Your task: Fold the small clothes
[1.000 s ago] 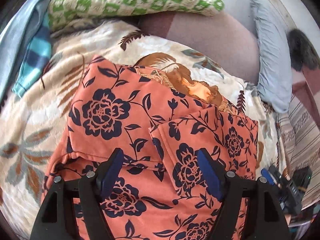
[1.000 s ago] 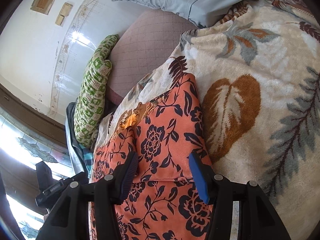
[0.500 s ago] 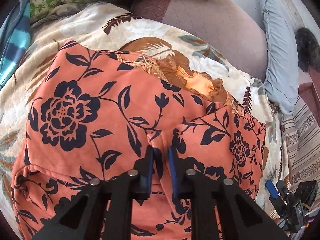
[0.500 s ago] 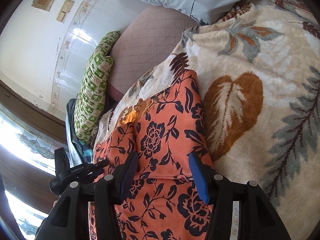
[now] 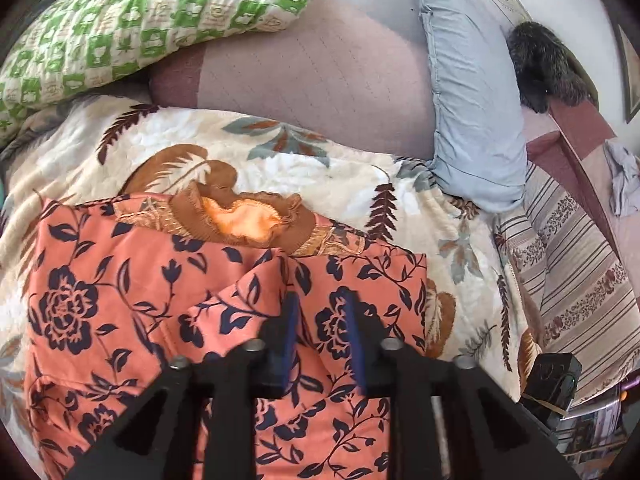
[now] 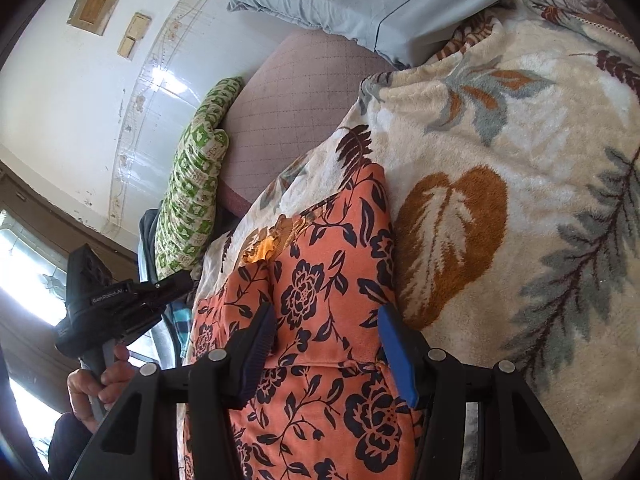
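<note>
An orange garment with a dark floral print [image 5: 120, 304] lies on a leaf-patterned blanket [image 5: 280, 168]; its brown collar [image 5: 240, 216] points to the far side. My left gripper [image 5: 318, 320] hovers over the garment's right part with its jaws a narrow gap apart, and a fold of fabric shows between them. In the right wrist view the same garment [image 6: 320, 280] lies under my right gripper [image 6: 326, 332], which is open and empty, its fingers either side of a hem. The left gripper body [image 6: 112, 304] shows there, held in a hand at the left.
A green checked pillow [image 5: 140, 28], a mauve quilted cushion [image 5: 312, 84] and a pale blue pillow [image 5: 472, 112] lie at the far side. A striped cover [image 5: 568, 280] is at the right. A white wall [image 6: 80, 100] rises behind the bed.
The left gripper closed on a garment fold, then moved right and its jaws parted a little; the fold now lies further right. The right gripper stayed open and still.
</note>
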